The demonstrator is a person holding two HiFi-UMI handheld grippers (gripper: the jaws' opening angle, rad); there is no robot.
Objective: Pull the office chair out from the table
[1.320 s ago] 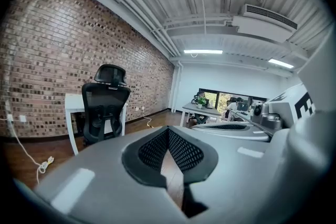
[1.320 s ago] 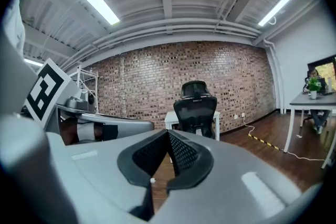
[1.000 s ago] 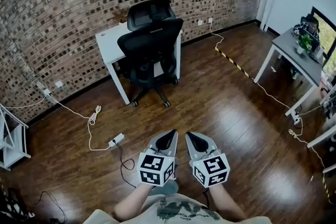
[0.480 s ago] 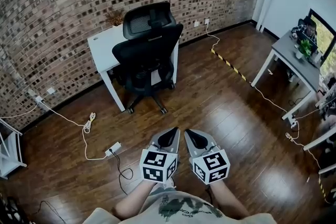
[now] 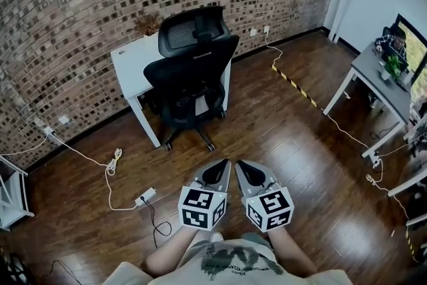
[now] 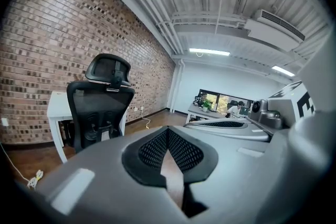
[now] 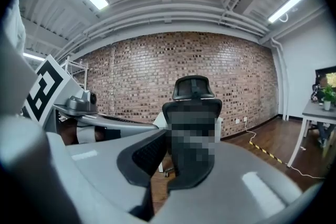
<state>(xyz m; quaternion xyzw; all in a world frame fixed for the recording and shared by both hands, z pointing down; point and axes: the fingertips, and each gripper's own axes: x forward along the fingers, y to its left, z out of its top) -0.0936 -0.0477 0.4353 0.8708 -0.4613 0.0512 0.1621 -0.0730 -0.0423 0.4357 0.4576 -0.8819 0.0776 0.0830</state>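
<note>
Nearest the person, the 2 grippers are held side by side, both well short of the office chair (image 5: 193, 77) and pointing toward it. The left gripper (image 5: 215, 172) is clenched with nothing in it. The right gripper (image 5: 249, 173) is likewise closed and empty, its pads meeting at the tip.

Between them and the chair lies bare wooden floor (image 5: 267, 143). A power strip (image 5: 145, 196) and its white cable (image 5: 112, 160) sit to the chair's left, well apart from its base.

The chair itself is tucked in, its seat under the white table (image 5: 129, 62) and its back facing the person. The table stands against the brick wall (image 5: 73, 3) behind the chair.

Judging by its castors, the chair should roll readily on this floor, though it is probably fairly heavy and apt to swivel if pulled from 1 side. The mesh back looks yielding, so the stiffer frame at the top edge of the backrest, below the headrest, seems the best hold, ideally 1 gripper on each side.

Far to the chair's right stands a grey desk (image 5: 373, 67).
</note>
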